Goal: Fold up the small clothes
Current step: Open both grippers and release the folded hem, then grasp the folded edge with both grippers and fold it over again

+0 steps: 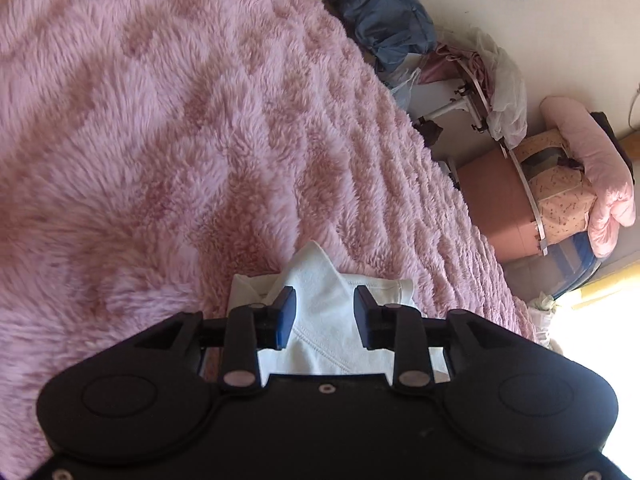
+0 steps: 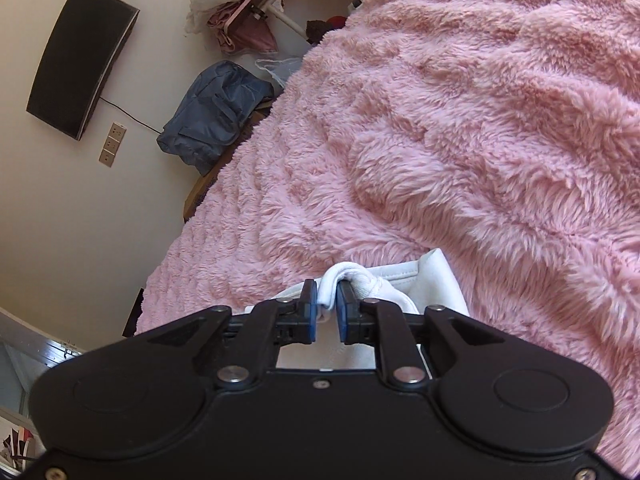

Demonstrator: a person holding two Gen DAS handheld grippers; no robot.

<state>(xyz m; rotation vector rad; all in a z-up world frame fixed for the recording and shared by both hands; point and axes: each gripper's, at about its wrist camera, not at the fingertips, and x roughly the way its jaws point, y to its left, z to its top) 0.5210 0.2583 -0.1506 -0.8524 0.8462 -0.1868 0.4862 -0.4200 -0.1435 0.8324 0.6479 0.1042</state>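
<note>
A soft white garment (image 1: 320,320) lies on the shaggy pink blanket (image 1: 160,140). The right gripper (image 2: 327,308) pinches a bunched fold; the left gripper (image 1: 325,312) gapes wide above it, perhaps touching; its near end is hidden.

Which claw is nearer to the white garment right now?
Right. The right claw is shut on a bunched fold of the white garment. The left claw is open, the garment between its pads, not pinched.
</note>
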